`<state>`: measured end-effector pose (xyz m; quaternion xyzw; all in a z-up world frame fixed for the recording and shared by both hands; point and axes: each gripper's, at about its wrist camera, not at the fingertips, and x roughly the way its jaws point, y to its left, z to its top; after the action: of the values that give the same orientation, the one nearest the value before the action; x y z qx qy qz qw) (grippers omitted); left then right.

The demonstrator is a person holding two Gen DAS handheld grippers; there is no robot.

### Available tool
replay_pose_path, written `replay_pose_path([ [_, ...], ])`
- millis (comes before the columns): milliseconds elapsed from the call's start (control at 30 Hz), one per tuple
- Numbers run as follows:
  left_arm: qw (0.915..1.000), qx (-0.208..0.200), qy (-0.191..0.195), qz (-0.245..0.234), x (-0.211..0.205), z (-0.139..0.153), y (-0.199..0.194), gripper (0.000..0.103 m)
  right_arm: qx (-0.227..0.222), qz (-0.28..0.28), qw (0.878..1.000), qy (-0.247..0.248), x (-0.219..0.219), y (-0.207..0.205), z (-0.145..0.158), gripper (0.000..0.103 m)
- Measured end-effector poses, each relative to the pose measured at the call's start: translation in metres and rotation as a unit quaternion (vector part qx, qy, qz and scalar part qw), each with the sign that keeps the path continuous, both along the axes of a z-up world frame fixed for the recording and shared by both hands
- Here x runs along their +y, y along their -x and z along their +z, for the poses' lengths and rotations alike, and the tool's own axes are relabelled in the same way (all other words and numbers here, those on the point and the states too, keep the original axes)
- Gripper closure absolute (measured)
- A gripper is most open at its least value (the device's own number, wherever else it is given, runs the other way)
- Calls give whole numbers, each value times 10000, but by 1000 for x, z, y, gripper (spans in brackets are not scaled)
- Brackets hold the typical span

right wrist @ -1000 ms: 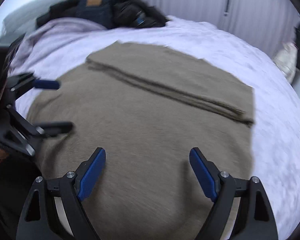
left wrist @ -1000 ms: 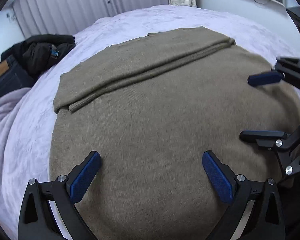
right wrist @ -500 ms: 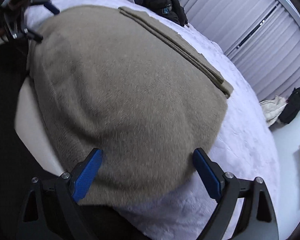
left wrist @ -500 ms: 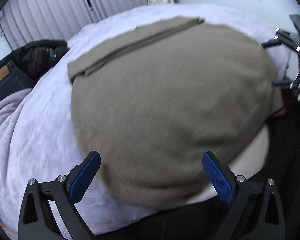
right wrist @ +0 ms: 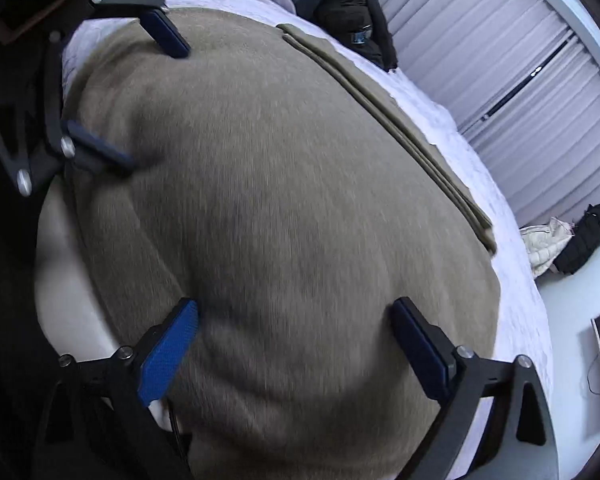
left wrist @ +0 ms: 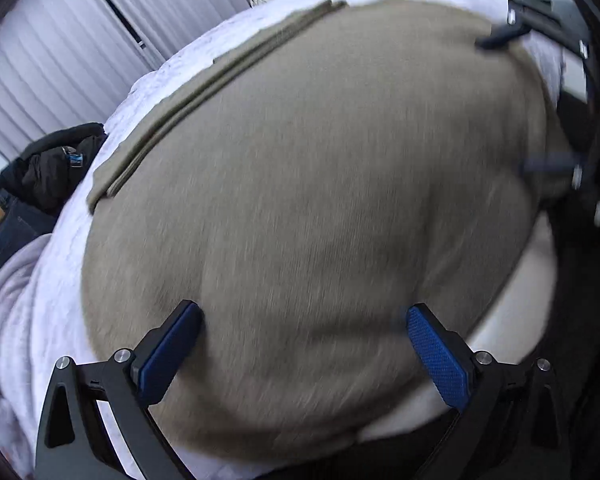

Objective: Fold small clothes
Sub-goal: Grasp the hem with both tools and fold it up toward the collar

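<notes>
1. Brown sweater (left wrist: 320, 200) spread flat on the bed (left wrist: 32, 320), directly ahead of and beneath both tools, near hem hanging over the bed's edge.
2. Far edge already folded inward: a layered strip (left wrist: 220, 84) lying along the side away from the tools. Judged partly done; main body not yet folded over.
3. Left tool (left wrist: 304, 344) released, blue pads wide apart, near hem between them, nothing pinched.
4. Right tool (right wrist: 296, 344) likewise spread wide, straddling its own stretch of the hem, not gripping.
5. Likely next: closing on the near hem with both and carrying it toward the folded strip.
6. Beyond the sweater: pale lilac bedcover, dark clothes (left wrist: 48, 168) and jeans (left wrist: 8, 228) piled to the left tool's far left, pleated blinds (right wrist: 540, 92) behind, a pale bundle (right wrist: 544, 244) on the floor.
</notes>
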<state>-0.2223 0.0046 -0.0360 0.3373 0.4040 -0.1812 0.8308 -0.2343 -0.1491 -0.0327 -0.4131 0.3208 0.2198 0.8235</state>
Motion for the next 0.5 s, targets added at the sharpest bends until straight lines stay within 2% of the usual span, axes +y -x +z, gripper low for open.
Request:
replay_pose_path([
  [100, 9971, -187, -738, -55, 17, -21, 15, 0, -324, 60, 9978, 577, -10, 12, -17, 2],
  [133, 9963, -210, -830, -56, 21, -23, 18, 0, -369, 7, 9971, 662, -14, 13, -19, 2],
  [200, 9969, -123, -775, -23, 23, -15, 23, 0, -304, -145, 9977, 596, -18, 11, -14, 2],
  [267, 9990, -100, -446, 31, 23, 7, 27, 0, 7, -315, 9991, 289, -21, 9, 5, 2],
  [333, 9994, -351, 14, 8, 18, 38, 29, 0, 282, -241, 9983, -453, -27, 5, 43, 2],
  [433, 9959, -593, 651, 221, 3, 82, 8, 0, 180, -179, 9892, -1447, -28, -8, 98, 2],
  [500, 9912, -564, 991, 671, -6, 103, -27, 0, 103, -450, 9818, -1844, -22, -36, 126, 1],
])
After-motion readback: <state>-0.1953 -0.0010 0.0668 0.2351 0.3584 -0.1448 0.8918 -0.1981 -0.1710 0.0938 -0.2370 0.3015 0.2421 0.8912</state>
